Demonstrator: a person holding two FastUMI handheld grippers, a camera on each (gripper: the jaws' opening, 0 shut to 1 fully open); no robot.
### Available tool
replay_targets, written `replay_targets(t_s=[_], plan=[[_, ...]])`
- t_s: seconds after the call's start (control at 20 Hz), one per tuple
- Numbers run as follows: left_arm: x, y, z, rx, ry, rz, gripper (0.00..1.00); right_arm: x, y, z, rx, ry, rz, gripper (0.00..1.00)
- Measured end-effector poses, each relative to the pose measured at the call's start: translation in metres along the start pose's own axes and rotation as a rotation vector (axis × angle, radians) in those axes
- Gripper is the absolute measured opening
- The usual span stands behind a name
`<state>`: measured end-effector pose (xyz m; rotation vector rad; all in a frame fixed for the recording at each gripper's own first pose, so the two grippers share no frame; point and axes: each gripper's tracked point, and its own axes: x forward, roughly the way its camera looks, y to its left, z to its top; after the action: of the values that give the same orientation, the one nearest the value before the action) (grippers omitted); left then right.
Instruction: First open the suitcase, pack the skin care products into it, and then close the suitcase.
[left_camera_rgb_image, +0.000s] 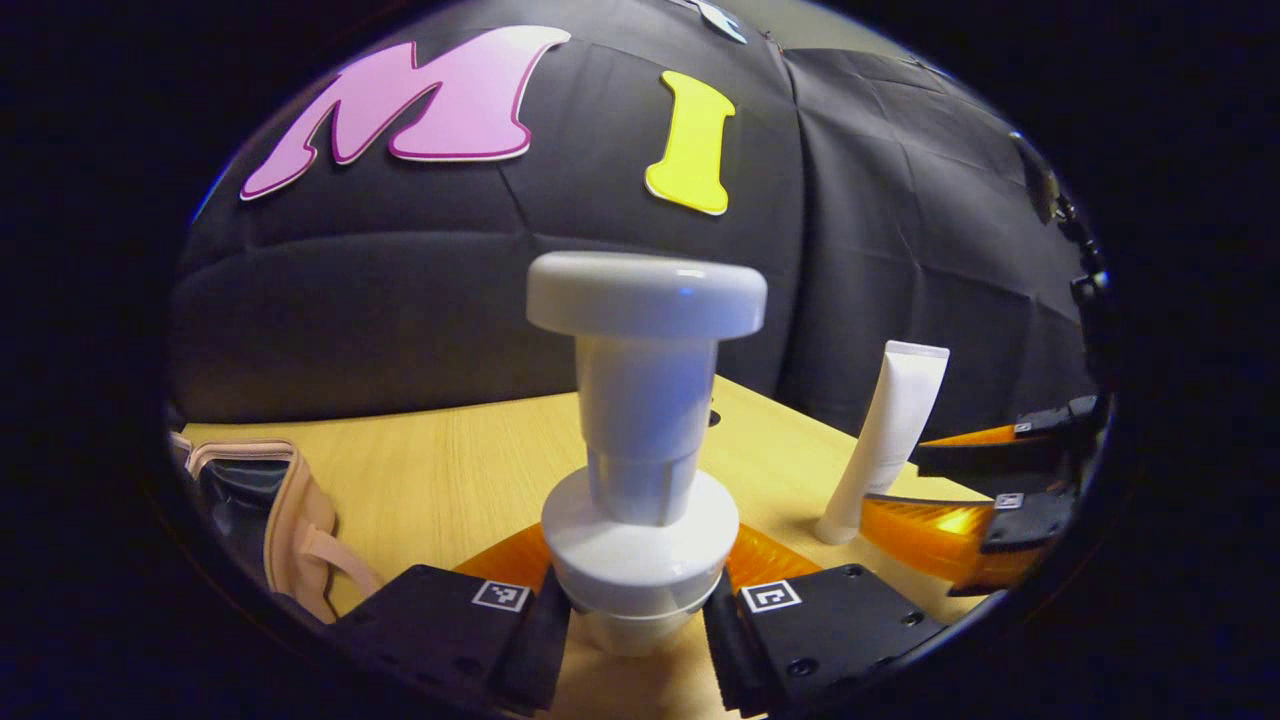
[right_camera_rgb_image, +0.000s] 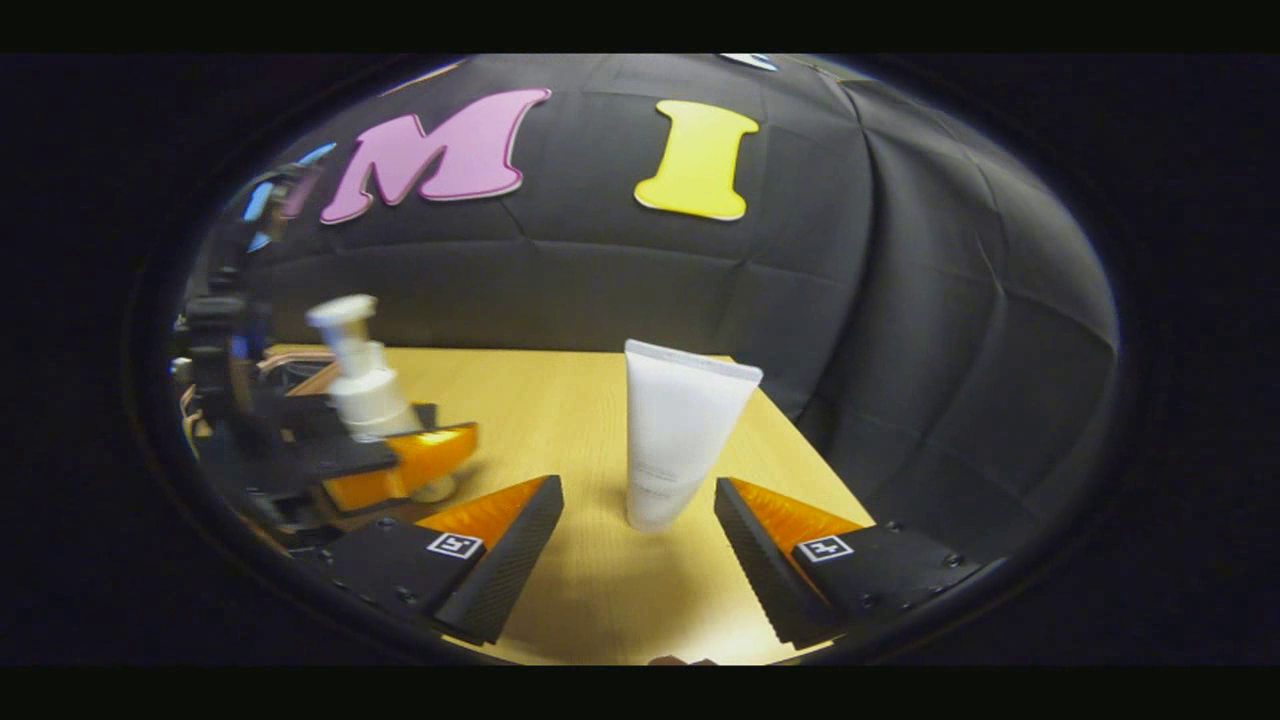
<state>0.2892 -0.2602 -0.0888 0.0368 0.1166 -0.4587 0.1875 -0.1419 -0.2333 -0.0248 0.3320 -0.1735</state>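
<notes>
1. In the left gripper view, the left gripper (left_camera_rgb_image: 640, 625) pinches the white pump bottle (left_camera_rgb_image: 642, 440) between its 2 fingers, gripping the body below the collar.
2. The pink suitcase (left_camera_rgb_image: 285, 520) lies on the wooden table (left_camera_rgb_image: 450, 470) at 8 o'clock.
3. In the right gripper view, the right gripper (right_camera_rgb_image: 638, 545) is spread, its fingers apart from the white tube (right_camera_rgb_image: 680, 435) standing upright at 12 o'clock between them.

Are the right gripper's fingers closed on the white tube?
No, the fingers stand apart, with the upright white tube between them, untouched.
</notes>
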Motion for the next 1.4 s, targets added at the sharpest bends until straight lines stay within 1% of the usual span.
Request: replay_targets(t_s=[0.05,0.2,0.4,0.45,0.5,0.65,0.7,0.75,0.8,0.85,0.9,1.05,1.25,1.3,1.4], plan=[[-0.011,0.005,0.005,-0.009,-0.014,0.008,0.62,0.012,0.001,-0.003,0.014,0.007,-0.008,0.98],[-0.039,0.017,0.018,-0.023,-0.026,0.035,0.62,0.034,-0.003,-0.008,-0.017,0.008,-0.051,0.98],[-0.075,0.028,0.018,-0.066,-0.011,0.069,0.62,0.056,-0.007,-0.009,-0.006,-0.001,-0.089,0.96],[-0.083,0.029,0.016,-0.073,-0.004,0.076,0.62,0.057,-0.008,-0.008,-0.002,0.003,-0.094,0.93],[-0.090,0.033,0.015,-0.076,0.001,0.083,0.62,0.062,-0.013,-0.008,0.002,-0.007,-0.117,0.90],[-0.108,0.041,0.013,-0.082,0.008,0.105,0.62,0.063,-0.013,-0.005,0.039,-0.004,-0.104,0.62],[-0.115,0.047,0.014,-0.087,0.007,0.116,0.62,0.062,-0.011,-0.005,0.037,-0.007,-0.090,0.61],[-0.120,0.051,0.014,-0.097,0.011,0.129,0.62,0.061,-0.010,-0.005,0.027,-0.007,-0.082,0.55],[-0.126,0.056,0.014,-0.110,0.014,0.143,0.65,0.061,-0.009,-0.004,0.012,-0.004,-0.079,0.52],[-0.134,0.062,0.014,-0.121,0.015,0.158,0.65,0.059,-0.004,-0.005,0.003,0.002,-0.065,0.47],[-0.143,0.070,0.016,-0.128,0.013,0.177,0.62,0.052,0.002,-0.004,-0.005,0.005,-0.050,0.46],[-0.172,0.096,0.026,-0.160,0.013,0.233,0.62,0.019,0.026,0.021,-0.029,-0.040,0.007,0.47],[-0.216,0.142,0.031,-0.172,0.077,0.308,0.62,-0.029,0.086,0.060,-0.095,-0.095,0.158,0.47],[-0.224,0.156,0.033,-0.170,0.089,0.319,0.62,-0.042,0.105,0.067,-0.108,-0.102,0.207,0.46],[-0.235,0.181,0.033,-0.168,0.140,0.316,0.62,-0.065,0.142,0.078,-0.112,-0.107,0.305,0.46]])
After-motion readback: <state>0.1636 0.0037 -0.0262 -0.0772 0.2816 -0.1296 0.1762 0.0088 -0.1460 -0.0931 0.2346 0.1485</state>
